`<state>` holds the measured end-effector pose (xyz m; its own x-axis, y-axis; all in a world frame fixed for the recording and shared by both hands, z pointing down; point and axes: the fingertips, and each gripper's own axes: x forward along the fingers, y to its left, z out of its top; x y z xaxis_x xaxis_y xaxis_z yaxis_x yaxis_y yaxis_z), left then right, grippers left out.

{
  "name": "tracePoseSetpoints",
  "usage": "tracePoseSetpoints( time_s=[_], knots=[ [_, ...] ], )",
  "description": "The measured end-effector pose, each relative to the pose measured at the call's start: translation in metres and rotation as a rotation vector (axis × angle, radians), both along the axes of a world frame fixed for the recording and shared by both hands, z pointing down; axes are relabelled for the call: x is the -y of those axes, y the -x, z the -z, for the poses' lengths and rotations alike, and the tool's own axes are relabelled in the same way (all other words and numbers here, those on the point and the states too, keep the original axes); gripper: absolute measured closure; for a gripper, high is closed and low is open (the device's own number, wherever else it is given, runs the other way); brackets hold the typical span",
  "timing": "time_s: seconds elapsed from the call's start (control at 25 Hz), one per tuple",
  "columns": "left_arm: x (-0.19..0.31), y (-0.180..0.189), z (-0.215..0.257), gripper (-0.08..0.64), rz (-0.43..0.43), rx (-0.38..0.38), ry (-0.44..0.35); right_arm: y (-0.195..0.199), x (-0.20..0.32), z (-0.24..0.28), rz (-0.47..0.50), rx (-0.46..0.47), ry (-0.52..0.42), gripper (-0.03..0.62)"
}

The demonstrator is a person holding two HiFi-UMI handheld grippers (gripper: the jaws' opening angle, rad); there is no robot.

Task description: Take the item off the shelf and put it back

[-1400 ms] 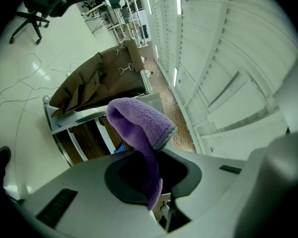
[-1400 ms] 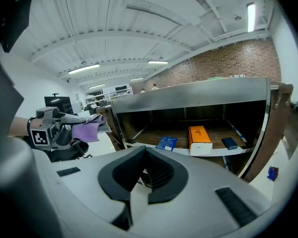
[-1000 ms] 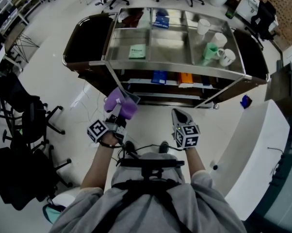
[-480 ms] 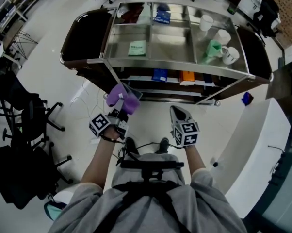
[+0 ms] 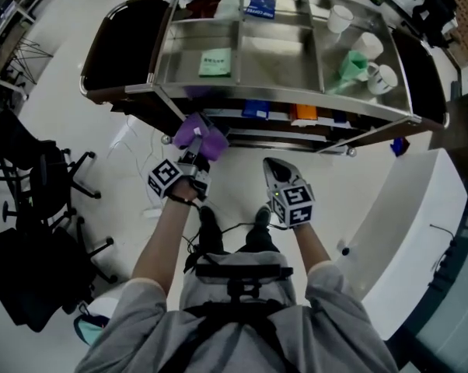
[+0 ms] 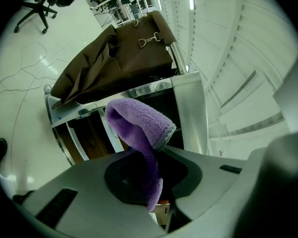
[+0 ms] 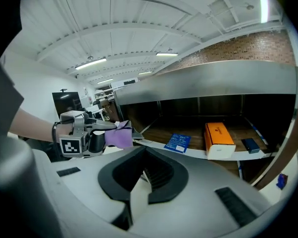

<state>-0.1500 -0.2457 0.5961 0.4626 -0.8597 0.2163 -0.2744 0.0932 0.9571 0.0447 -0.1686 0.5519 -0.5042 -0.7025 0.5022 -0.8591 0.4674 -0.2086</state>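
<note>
- A black office chair [image 5: 43,189] stands on the pale floor at the person's 9 o'clock, well apart from the cart.
- The left gripper [image 5: 198,148], out at 11 o'clock, has its jaws clamped on a purple cloth [image 5: 199,134]. The cloth's folded end pokes out past the jaws.
- The cloth hangs by the cart's left front corner, near the left end of the lower shelf [image 7: 196,133]. Whether it touches the shelf cannot be told.
- The steel cart [image 5: 273,61] fills 12 o'clock. A green packet [image 5: 216,62] lies in its left top compartment.
- On the lower shelf a blue box [image 5: 255,109] sits left of an orange box [image 5: 304,113].
- The right gripper [image 5: 274,169], at 1 o'clock, has its jaws together with nothing between them.
- At 2 o'clock, white mugs [image 5: 383,76] and a green mug [image 5: 351,64] stand in the right top compartment.
</note>
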Motion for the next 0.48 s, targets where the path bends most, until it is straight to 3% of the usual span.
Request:
tracePoseSetpoints(
  time_s=[0.48],
  knots=[
    [0.068,-0.012,-0.065,0.505,0.044,-0.021,0.023,0.015,0.027,-0.053,0.076,-0.025,0.046,0.583]
  ],
)
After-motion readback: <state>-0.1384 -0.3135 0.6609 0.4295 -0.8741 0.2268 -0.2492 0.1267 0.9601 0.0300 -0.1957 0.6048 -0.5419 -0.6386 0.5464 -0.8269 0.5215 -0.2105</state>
